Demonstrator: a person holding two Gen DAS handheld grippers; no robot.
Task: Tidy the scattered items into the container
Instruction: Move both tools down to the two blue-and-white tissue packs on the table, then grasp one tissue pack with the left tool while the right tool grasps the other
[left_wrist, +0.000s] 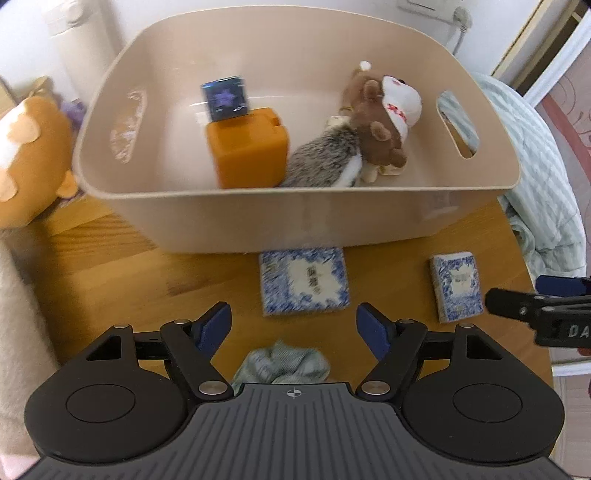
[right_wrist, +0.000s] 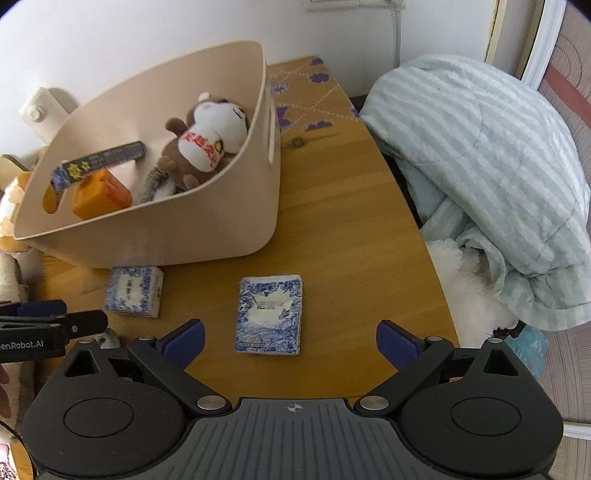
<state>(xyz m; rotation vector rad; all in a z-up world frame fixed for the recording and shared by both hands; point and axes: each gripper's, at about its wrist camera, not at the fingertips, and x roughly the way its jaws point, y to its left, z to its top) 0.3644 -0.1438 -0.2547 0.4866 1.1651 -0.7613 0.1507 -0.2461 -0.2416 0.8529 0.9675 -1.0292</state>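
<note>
Container (left_wrist: 295, 218) holds several items already; your left gripper (left_wrist: 293, 325) and right gripper (right_wrist: 290, 341), both wide and empty, next take the tissue packs (left_wrist: 303, 281) at twelve o'clock.

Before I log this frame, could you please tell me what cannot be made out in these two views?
- Print on both blue-and-white packs: too blurred to read in either view.
- Hedgehog plush: front hidden under the monkey plush, both views.
- Green cloth: left view, lower part hidden by the left gripper; barely shows in the right view.
- Orange plush: cut off by the left view's edge.
</note>
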